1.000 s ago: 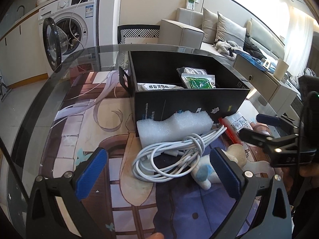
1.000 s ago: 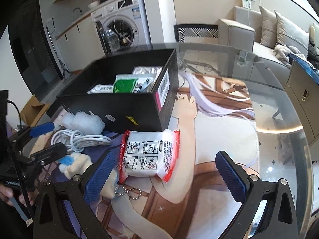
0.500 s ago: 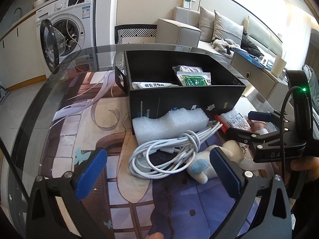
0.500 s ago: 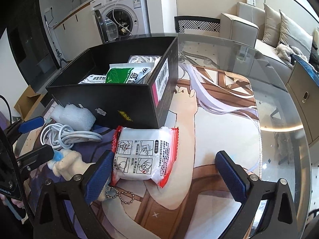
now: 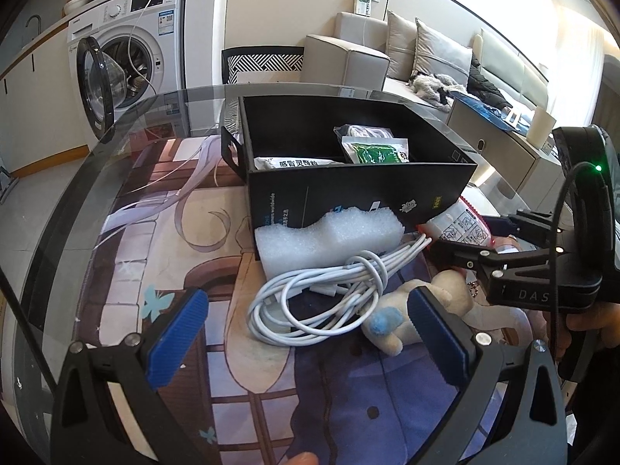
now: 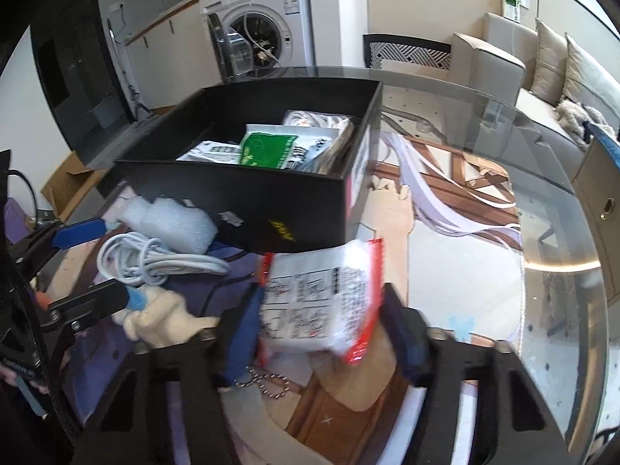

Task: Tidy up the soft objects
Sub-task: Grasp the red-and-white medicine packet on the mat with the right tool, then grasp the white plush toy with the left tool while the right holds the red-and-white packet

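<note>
Surface (image 5: 116, 178): round glass top over an illustrated mat, filling the lower two thirds of both views; it carries all the items below. Black box (image 6: 248, 197): open-topped, centre of the frame, already holding several flat packets, including a green-printed one (image 6: 267, 147) toward its right half; judged to be the collecting bin, hence the loose goods gathered against its near wall. White foam block (image 5: 329, 238): pressed against the box front, centre of the left wrist view, apparently waiting its turn. Red-edged white packet (image 6: 321, 302): lower centre of the right wrist view, just in front of the box corner, pinched between the right gripper (image 6: 321, 333) fingers, which are closed on its sides; the picture is blurred, so whether it is clear of the mat cannot be told. Coiled white cable (image 5: 325, 294): touching the foam's lower edge, loosely bundled. Cream plush toy (image 5: 410, 314): right of the cable, with a bead chain (image 6: 267, 383) trailing below the packet. Left gripper (image 5: 306, 337): lower frame, fingers spread wide and holding nothing, lined up on the cable and plush, likely the next pick.
</note>
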Action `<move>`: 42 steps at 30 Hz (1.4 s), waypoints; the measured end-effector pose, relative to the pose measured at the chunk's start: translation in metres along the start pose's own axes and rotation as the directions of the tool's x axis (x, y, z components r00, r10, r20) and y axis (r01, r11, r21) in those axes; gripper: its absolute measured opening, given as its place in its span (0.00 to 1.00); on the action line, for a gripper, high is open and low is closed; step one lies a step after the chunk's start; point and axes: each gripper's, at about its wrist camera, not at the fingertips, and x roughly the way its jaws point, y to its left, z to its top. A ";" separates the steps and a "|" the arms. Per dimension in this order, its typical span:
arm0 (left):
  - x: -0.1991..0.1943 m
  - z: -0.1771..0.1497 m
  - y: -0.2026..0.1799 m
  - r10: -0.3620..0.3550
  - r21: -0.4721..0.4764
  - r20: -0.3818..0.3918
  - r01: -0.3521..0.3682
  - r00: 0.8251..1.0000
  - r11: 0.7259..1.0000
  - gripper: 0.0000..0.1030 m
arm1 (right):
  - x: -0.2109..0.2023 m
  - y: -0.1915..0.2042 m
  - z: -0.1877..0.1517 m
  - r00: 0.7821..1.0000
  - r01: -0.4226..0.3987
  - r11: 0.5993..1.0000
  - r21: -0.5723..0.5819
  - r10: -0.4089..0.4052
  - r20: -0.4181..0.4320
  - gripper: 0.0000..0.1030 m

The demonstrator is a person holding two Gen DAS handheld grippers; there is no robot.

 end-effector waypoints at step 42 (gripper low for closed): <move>-0.027 -0.033 -0.015 -0.102 -0.015 -0.020 0.102 0.995 0.995 1.00 | -0.053 0.044 -0.060 0.997 -0.037 0.997 -0.069 0.042 0.070 0.49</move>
